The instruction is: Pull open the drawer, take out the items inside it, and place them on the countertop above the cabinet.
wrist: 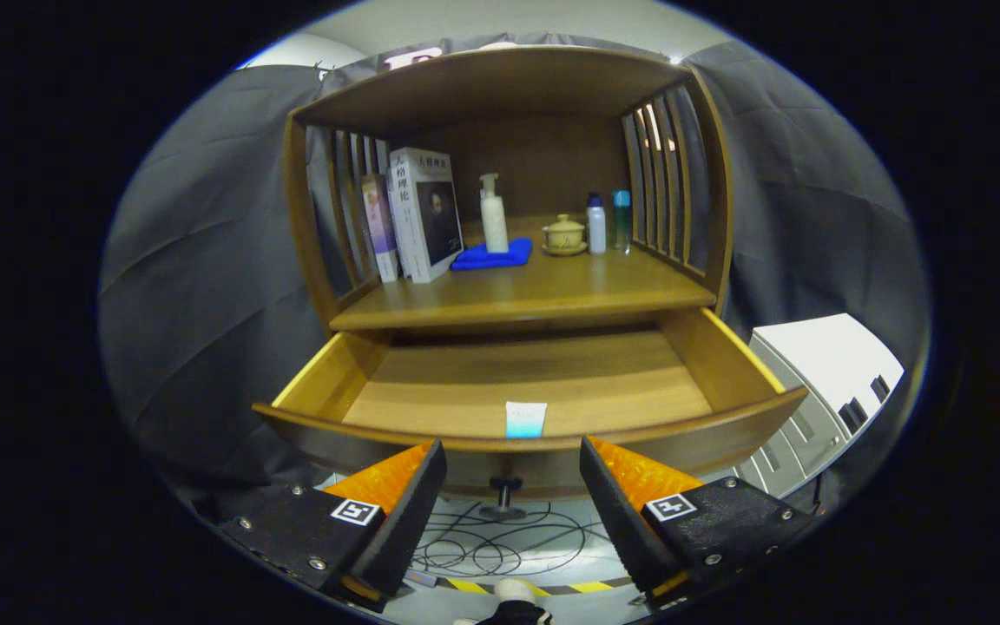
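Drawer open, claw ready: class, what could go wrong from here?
1. The small tube stands right behind the drawer front; the open claw might strike that wall while reaching over.
2. It could tip when gripped.
3. The countertop already holds books, a pump bottle and a teacup; placing could knock them.

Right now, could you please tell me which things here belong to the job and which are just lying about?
Job: drawer, pulled open; small tube inside it; countertop; gripper, jaws open.

Lying about: books, blue cloth, pump bottle, lidded cup, two small bottles.
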Motion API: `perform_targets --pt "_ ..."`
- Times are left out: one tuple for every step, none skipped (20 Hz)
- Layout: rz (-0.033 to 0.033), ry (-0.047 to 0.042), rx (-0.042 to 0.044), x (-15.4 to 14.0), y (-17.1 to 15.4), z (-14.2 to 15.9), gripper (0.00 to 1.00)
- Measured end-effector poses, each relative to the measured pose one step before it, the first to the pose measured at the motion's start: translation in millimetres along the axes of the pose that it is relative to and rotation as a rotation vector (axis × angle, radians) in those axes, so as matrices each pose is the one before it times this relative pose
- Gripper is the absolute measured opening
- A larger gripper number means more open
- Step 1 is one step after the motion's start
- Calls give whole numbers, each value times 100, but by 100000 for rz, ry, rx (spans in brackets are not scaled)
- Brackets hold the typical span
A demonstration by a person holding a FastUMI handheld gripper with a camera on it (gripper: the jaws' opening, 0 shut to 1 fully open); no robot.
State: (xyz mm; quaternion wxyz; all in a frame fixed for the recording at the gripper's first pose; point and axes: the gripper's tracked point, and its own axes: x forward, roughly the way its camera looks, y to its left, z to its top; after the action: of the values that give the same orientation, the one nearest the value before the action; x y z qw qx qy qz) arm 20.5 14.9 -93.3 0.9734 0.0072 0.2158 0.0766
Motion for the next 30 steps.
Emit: perform_targets --pt "-652 77 149 416 -219 774 95" --pt "-456 281 220 499 -39 808 95" --pt "-168 918 80 566 84 539 95" --pt "-289 790 167 618 36 549 95" --pt "-332 1309 314 700 79 343 95" --pt "-234 1490 63 677 56 174 95" --pt "-326 1889 -308 690 3 59 96" --pt "-1 1663 -271 718 55 45 96" --pt "104 1440 -121 705 62 88 95" --pt "623 1558 -75 729 153 104 96" --pt "973 986 30 730 290 93 95" --pt "480 1733 -978 853 42 -105 96" --pt "-436 2479 -1577 794 -303 -393 96" --pt "-50 2458 -970 764 -139 -309 95" --pt "223 1748 -199 714 38 -126 95" --pt "355 1874 187 747 54 -149 96" --pt "153 2430 203 849 -72 -385 96" --pt "324 3368 367 731 -41 -482 96" --pt "686 3455 932 938 83 -611 96" --pt "1185 2944 1473 114 188 -441 96" --pt "1515 2850 2220 683 255 -390 96" --pt "1348 2796 2497 602 223 -366 96" --pt "392 2692 1807 542 10 -440 96" --pt "-293 2870 871 447 -170 -417 96" --pt "-729 2709 -174 258 -224 -354 96" --pt "-1530 2493 -1307 408 -370 -191 95" --pt "-1259 2710 -1793 429 -323 -284 95" --pt "-1181 2547 -1541 441 -244 -288 95" --pt "-616 2748 -1099 310 -95 -248 95" --pt "-130 2464 -430 382 13 -260 95"
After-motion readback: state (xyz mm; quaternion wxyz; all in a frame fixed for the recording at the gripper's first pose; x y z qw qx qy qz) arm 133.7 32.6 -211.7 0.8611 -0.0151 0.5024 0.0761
